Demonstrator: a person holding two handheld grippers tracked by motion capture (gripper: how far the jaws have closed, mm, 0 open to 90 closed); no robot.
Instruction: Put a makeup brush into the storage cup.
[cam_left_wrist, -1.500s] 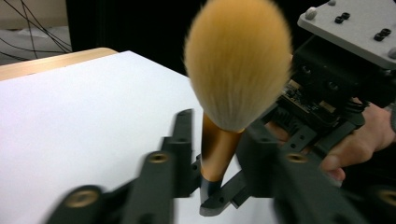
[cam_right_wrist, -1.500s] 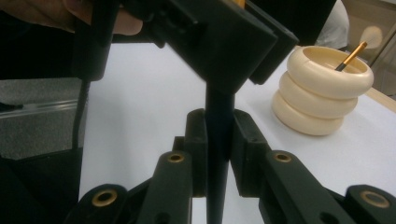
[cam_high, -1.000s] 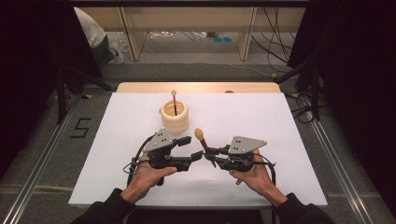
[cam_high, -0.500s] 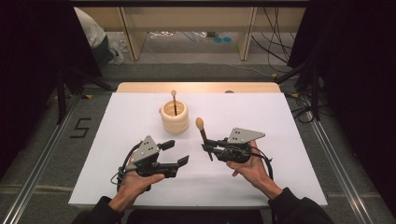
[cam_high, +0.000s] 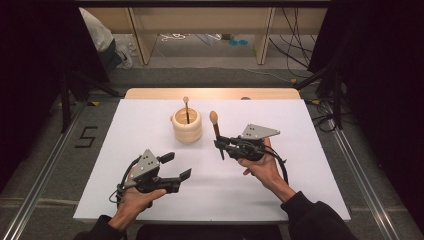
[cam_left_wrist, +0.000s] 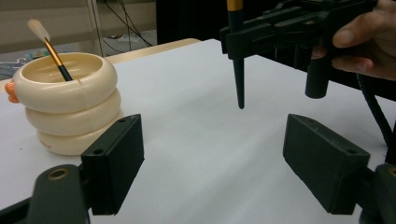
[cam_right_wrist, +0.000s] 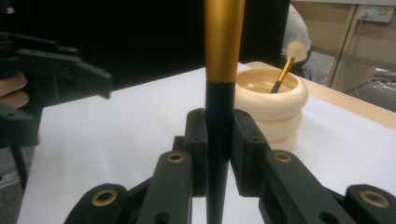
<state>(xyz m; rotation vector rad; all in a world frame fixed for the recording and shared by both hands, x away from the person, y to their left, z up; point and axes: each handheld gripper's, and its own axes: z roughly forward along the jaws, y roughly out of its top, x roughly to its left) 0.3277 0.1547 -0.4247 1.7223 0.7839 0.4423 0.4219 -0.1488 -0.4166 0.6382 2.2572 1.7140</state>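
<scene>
Spanning the scene, one white counter (cam_high: 150, 130) carries one cream ringed holder (cam_high: 187, 125) at far centre, with one brush (cam_high: 186, 108) standing inside. The right tongs (cam_high: 223, 145) clench a second brush (cam_high: 216, 131) upright, just right of the holder; dropping it in looks next. The left tongs (cam_high: 176, 166) sit released, near left.

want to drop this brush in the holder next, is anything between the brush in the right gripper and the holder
Nothing visible. The brush in the right gripper has bare table between it and the holder; another brush already stands inside.
</scene>
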